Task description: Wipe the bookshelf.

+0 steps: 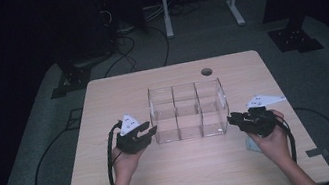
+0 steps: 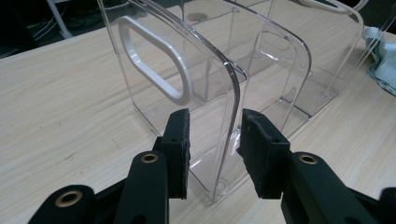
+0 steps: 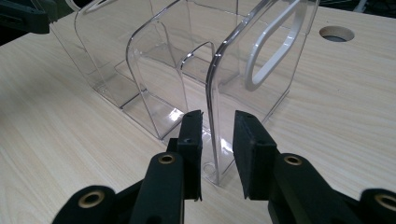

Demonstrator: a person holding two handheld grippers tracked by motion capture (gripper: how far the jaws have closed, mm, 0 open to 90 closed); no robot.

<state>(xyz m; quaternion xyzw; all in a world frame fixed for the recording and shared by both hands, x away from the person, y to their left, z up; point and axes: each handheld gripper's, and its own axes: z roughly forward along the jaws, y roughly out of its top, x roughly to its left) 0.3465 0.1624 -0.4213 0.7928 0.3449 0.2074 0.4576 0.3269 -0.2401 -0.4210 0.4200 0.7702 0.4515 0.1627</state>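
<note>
clear acrylic makes up the three-compartment organiser box (image 1: 189,111), which stands upright near the middle of the pale wooden table (image 1: 103,102), its dividers splitting it into three side-by-side bays. each short end wall carries a long oval handle cut-out with a frosted white rim (image 2: 154,65).

the left black two-jaw gripper (image 1: 148,132) sits at the box's left end, held by the person's left hand (image 1: 126,163). in the left gripper view its jaws stand apart, one on each side of the near corner edge of the end wall; a gap shows between each pad and the plastic, so the wall lies between them without being squeezed.

the right black two-jaw gripper (image 1: 233,120) mirrors this at the box's right end, held by the right hand (image 1: 273,142). in the right gripper view its jaws are likewise spread, straddling the near corner edge of that end wall (image 3: 219,107), with the pads just beside the plastic on both sides and a sliver of space on each.

the box's base rests flat on the table. a round cable hole (image 1: 206,71) lies in the table behind the box, well apart from it. a small pale green cloth (image 2: 383,60) lies on the table beside the box's right end, near the right hand.
</note>
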